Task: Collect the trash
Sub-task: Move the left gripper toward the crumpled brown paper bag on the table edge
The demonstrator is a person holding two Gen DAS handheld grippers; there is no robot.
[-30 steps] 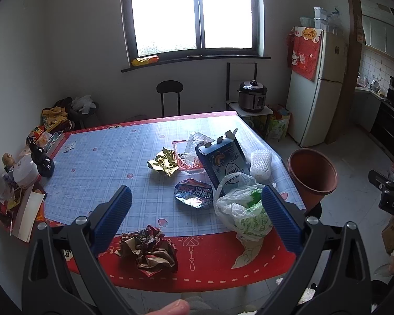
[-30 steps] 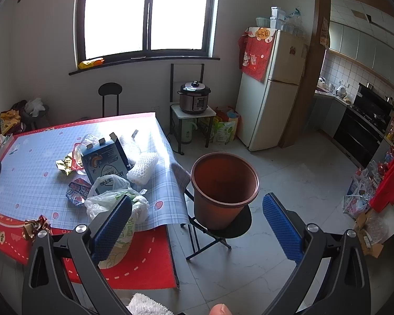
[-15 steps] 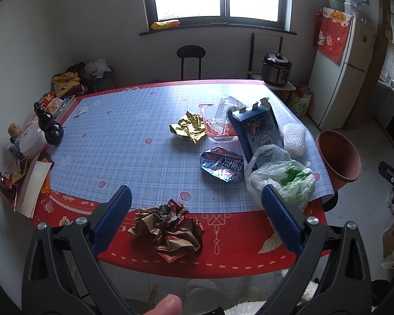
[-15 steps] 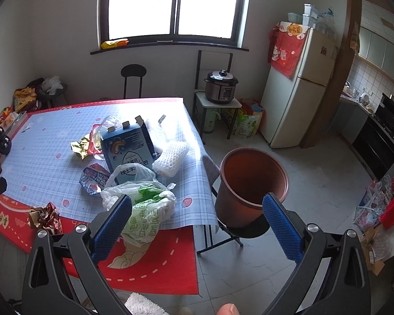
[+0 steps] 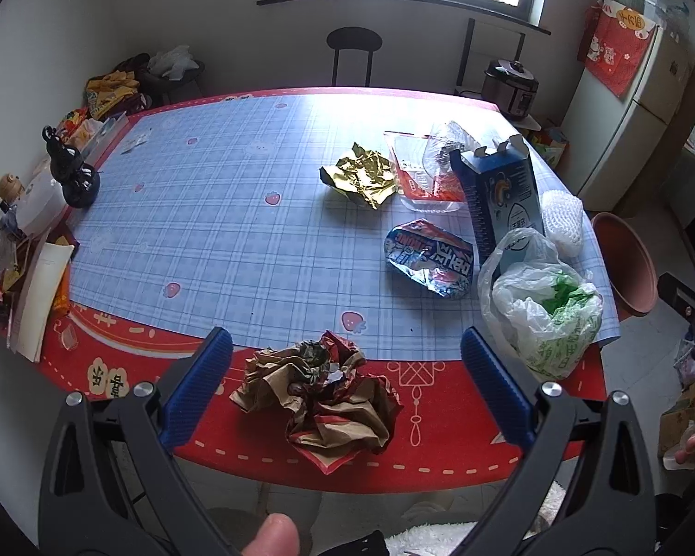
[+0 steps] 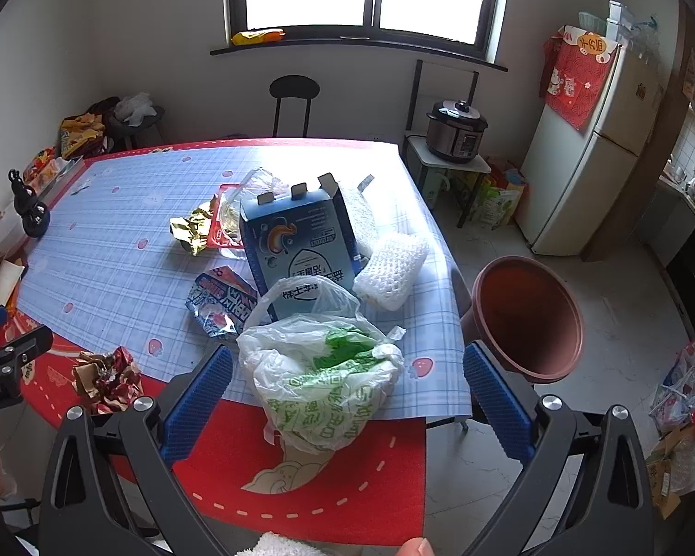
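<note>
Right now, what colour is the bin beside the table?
Reddish brown, like terracotta. The bin shows best in the right wrist view.

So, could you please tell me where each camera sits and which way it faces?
Left wrist: on the left tongs, facing the crumpled paper wad at the table's near edge; a thumb shows.
Right wrist: on the right tongs, facing the plastic bag beside the brown bin; a fingertip shows.
Shared: wad, bag, blue carton, bin.
</note>
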